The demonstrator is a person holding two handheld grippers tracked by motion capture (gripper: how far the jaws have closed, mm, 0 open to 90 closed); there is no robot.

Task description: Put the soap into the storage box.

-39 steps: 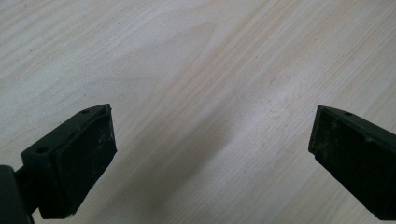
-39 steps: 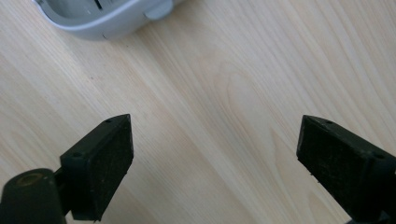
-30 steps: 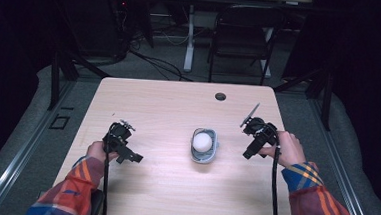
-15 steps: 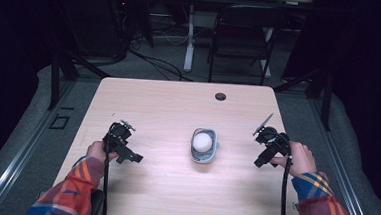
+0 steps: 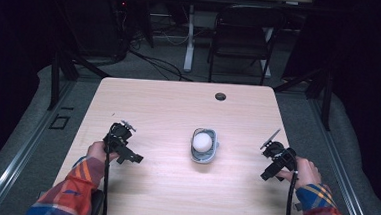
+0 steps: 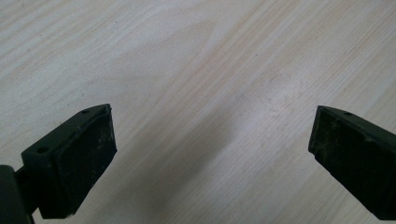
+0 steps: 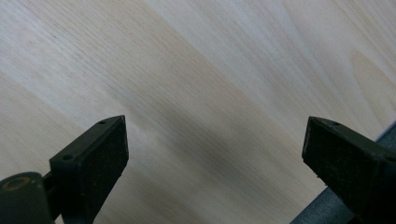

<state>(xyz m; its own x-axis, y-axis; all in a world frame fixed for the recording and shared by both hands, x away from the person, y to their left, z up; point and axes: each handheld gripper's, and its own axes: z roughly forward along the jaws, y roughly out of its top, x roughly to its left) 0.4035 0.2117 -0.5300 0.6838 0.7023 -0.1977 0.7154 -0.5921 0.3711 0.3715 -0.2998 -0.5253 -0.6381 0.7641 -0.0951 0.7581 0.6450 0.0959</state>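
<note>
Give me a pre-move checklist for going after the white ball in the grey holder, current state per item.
1. Left gripper open: ok, fingers spread wide, nothing between them.
2. Right gripper open: ok, fingers spread wide, nothing between them.
3. White ball seated in grey holder: ok, it sits in it at mid-table.
4. Path to the ball clear: ok, bare wooden table between each gripper and the holder.
5. Right gripper safely on the table: not ok, it is near the right edge, and the right gripper view catches that edge.
6. Holder fixed to the table: cannot tell.
</note>
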